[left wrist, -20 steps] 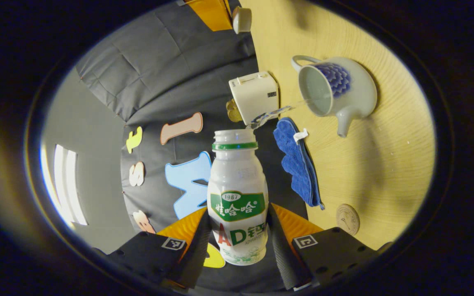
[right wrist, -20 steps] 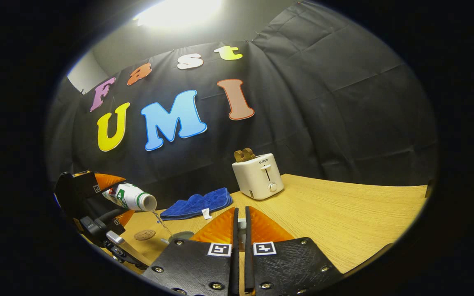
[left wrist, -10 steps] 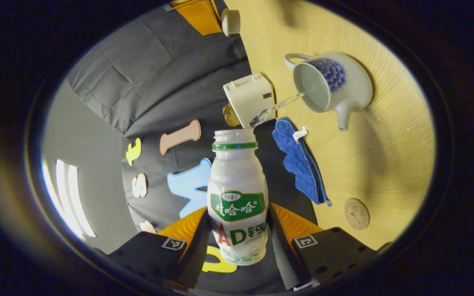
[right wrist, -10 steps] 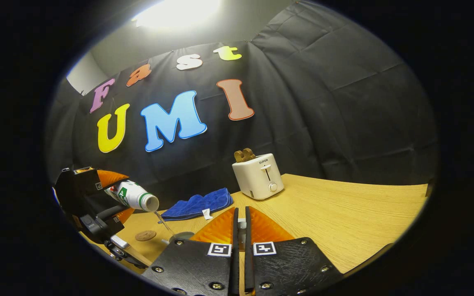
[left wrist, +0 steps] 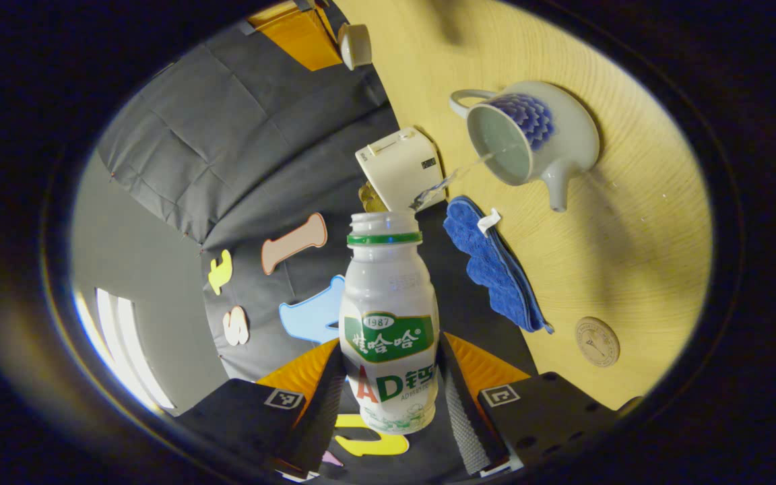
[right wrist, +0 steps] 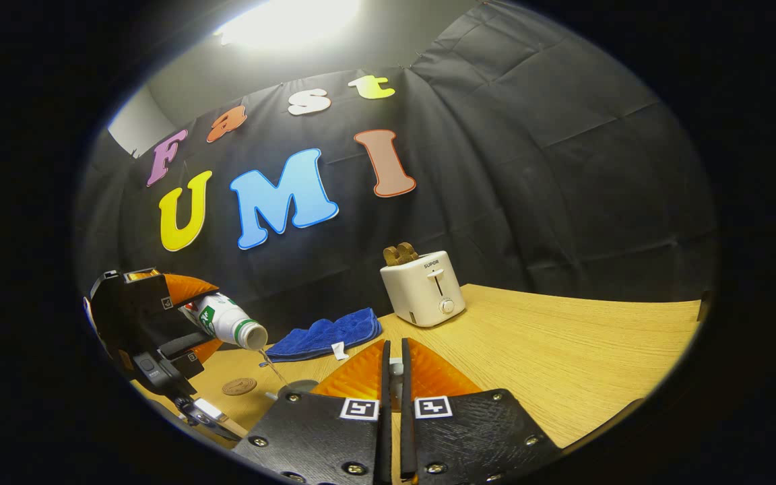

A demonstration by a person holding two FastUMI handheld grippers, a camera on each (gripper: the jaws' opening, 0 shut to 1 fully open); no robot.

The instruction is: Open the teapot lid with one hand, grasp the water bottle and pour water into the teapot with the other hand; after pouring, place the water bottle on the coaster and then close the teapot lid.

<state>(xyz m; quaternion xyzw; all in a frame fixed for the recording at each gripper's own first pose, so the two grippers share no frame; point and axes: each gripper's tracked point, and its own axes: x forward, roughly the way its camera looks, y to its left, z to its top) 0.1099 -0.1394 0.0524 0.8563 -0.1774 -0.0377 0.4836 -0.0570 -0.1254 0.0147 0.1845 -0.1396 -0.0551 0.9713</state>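
Wooden table [left wrist: 630, 222] bearing the open teapot [left wrist: 529, 138], blue cloth [left wrist: 492, 266], toaster [left wrist: 398, 165] and coaster [left wrist: 597, 341]. Left gripper [left wrist: 388, 397] clamps the tilted water bottle [left wrist: 388, 323] between both fingers, a thin stream running from its mouth into the teapot. Right gripper [right wrist: 393, 367] pinches the teapot lid [right wrist: 396, 368], held between its nearly closed fingers.

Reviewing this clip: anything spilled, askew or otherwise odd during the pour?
A few small pale specks that may be droplets lie on the table near the teapot. Otherwise nothing stands out: the stream from the water bottle lands inside the open teapot, and the coaster sits bare beside the blue cloth.
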